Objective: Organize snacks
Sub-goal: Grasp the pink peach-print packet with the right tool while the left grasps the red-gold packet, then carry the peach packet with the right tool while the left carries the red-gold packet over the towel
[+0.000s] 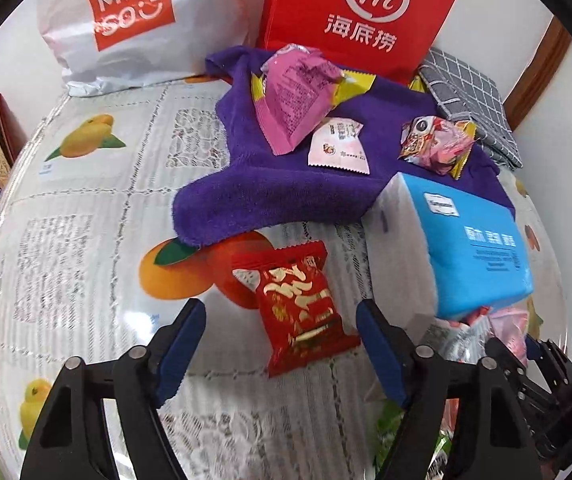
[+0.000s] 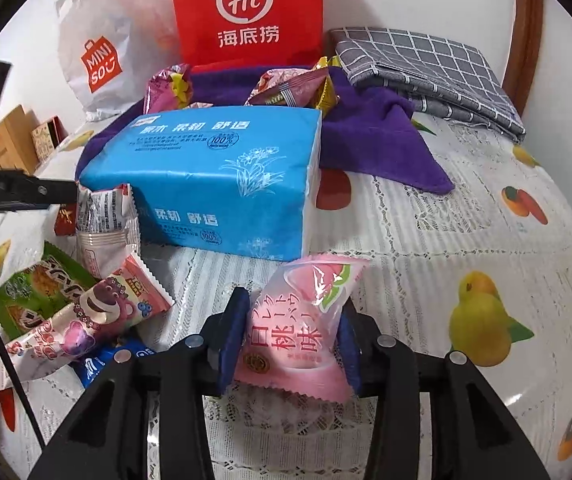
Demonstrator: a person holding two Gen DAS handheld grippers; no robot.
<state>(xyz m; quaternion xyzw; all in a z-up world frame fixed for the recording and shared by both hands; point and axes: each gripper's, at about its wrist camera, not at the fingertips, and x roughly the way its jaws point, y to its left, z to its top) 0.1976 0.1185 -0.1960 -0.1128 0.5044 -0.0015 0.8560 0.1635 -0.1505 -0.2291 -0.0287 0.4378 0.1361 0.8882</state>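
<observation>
My left gripper [image 1: 282, 332] is open, its blue pads on either side of a red snack packet [image 1: 299, 308] that lies on the table. On the purple towel [image 1: 286, 192] behind lie a pink packet [image 1: 293, 100], a white packet [image 1: 339, 144] and a crumpled colourful packet [image 1: 435, 146]. My right gripper [image 2: 291, 340] is shut on a pink peach-flavour packet [image 2: 305, 320], held just above the table. To its left lies a pile of snacks: a pink bear packet [image 2: 98, 312], a green packet [image 2: 34, 292], a silver packet [image 2: 104, 220] and a blue one [image 2: 102, 362].
A blue tissue pack [image 2: 214, 180] sits mid-table, also in the left wrist view [image 1: 473, 248]. A red paper bag [image 2: 246, 12], a white Miniso bag [image 1: 126, 20] and a folded grey checked cloth [image 2: 429, 72] stand at the back. The left gripper [image 2: 18, 190] shows in the right wrist view.
</observation>
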